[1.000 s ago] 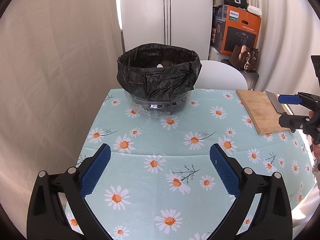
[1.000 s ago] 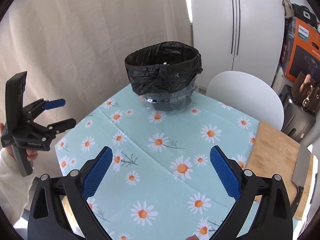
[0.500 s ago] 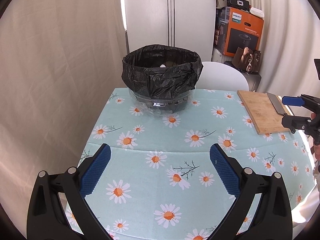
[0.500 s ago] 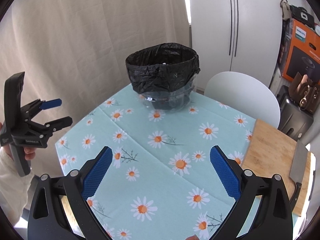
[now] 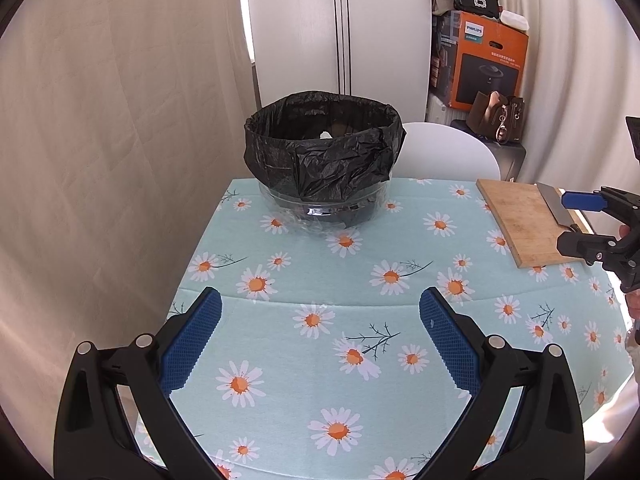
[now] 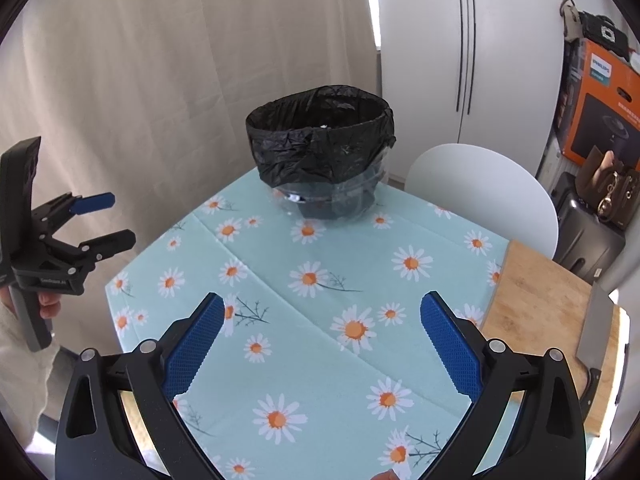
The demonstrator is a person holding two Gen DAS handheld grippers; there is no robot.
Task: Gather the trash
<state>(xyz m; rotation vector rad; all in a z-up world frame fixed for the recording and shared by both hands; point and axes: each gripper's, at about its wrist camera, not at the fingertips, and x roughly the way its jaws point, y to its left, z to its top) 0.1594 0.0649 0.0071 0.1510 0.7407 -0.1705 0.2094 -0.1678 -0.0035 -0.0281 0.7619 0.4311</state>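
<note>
At far end of tabletop (image 5: 304, 276) we see black-lined bin (image 5: 323, 162), upright. Our left gripper (image 5: 320, 338) and right gripper (image 6: 322, 336) hover above near edge, both spread wide, nothing held. Cutting board (image 5: 524, 220) with knife (image 6: 596, 330) at right.

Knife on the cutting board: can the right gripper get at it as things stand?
Probably yes. The right gripper is open and empty, and the knife lies exposed on the cutting board to its right, nothing between them.
</note>
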